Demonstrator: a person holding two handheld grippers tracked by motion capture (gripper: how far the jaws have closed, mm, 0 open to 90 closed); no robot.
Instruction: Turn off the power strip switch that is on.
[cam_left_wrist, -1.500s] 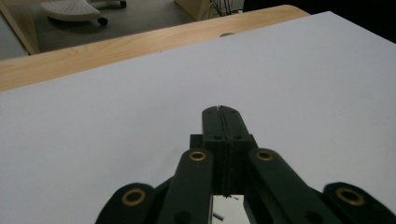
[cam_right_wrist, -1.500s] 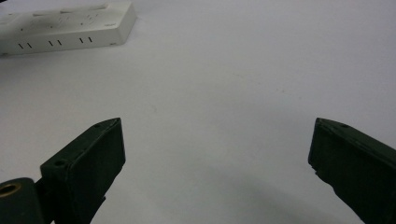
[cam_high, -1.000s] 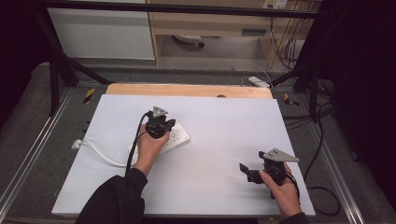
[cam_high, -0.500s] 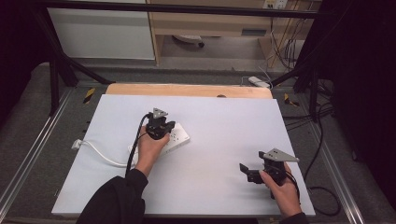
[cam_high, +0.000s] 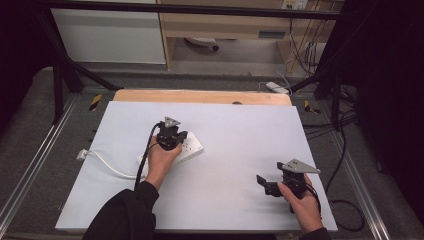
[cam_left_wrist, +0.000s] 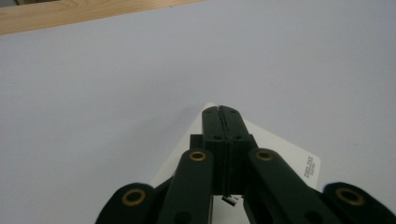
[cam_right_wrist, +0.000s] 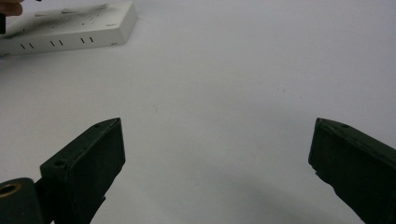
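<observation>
- Looking down from the high view, the left hand (cam_high: 161, 161) reaches forward from a dark sleeve and holds the left gripper (cam_high: 172, 141) over the white power strip (cam_high: 192, 148), which lies left of the middle of the white table (cam_high: 240, 135); a white cord (cam_high: 107, 162) runs from the strip toward the left edge. Most of the strip is hidden under the hand.
- The right hand (cam_high: 300, 202) rests near the front right corner, well apart from the strip, with the right gripper (cam_high: 265, 184) pointing left.
- In the left gripper view, the left gripper's (cam_left_wrist: 222, 112) jaws are pressed together with nothing between them, above the strip's (cam_left_wrist: 299, 161) end; whether they touch it is unclear.
- In the right gripper view, the right gripper's (cam_right_wrist: 217, 140) jaws stand spread wide over bare table, the strip (cam_right_wrist: 70, 29) far off and cut off by the frame.
</observation>
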